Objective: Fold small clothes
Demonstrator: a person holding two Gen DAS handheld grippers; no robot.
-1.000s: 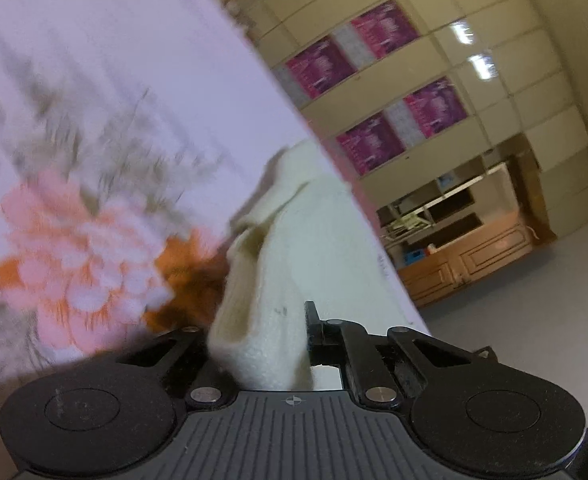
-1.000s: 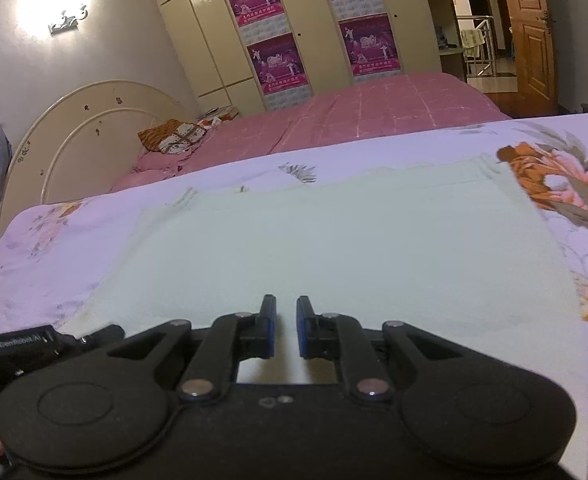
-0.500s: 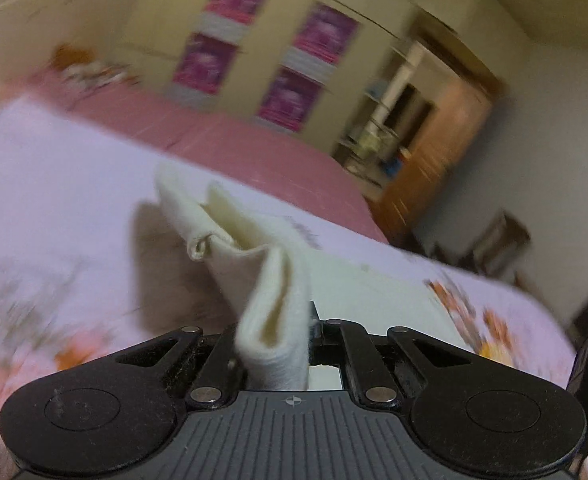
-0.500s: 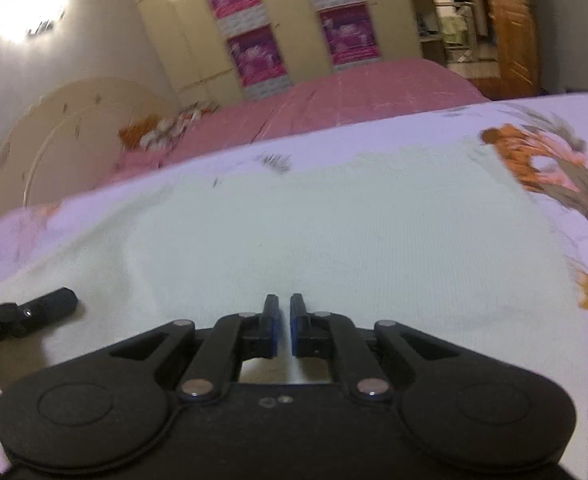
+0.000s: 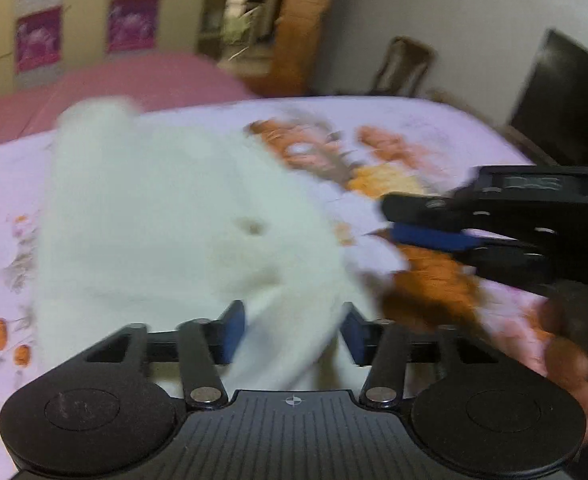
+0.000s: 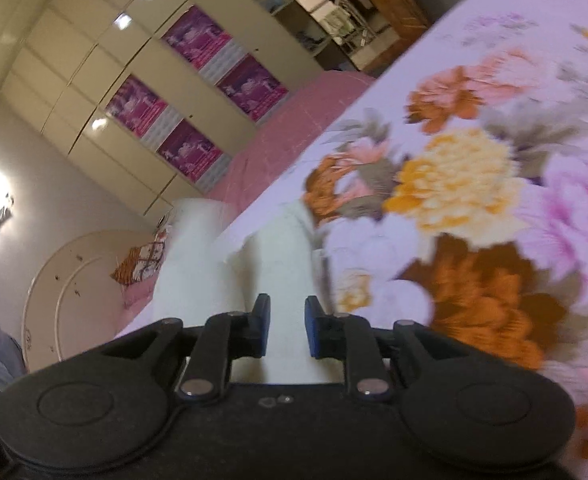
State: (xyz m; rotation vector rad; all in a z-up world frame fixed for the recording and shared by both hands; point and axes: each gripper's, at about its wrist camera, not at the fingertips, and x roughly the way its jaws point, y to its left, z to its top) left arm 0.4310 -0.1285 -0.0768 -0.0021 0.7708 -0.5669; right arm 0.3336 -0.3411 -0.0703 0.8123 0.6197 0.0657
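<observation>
A cream-white small garment point(image 5: 154, 216) lies folded over on the floral bedsheet point(image 5: 433, 136), blurred by motion. My left gripper point(image 5: 292, 332) is open, its blue pads wide apart with a fold of the garment lying loose between them. In the right wrist view the garment point(image 6: 278, 256) runs ahead from between the fingers. My right gripper point(image 6: 286, 330) is open over it, pads apart. It also shows in the left wrist view point(image 5: 413, 228) at the right, just past the garment's right edge.
The floral sheet point(image 6: 493, 200) spreads to the right. A pink blanket point(image 6: 294, 136) covers the far part of the bed, with a headboard point(image 6: 54, 280) behind. Wardrobes point(image 6: 154, 80) line the wall. A chair point(image 5: 405, 64) and dark screen point(image 5: 565, 104) stand beyond the bed.
Both grippers have opened and let go of the garment. The left one swung across to the right, carrying the garment's edge over. The right view has tilted.
</observation>
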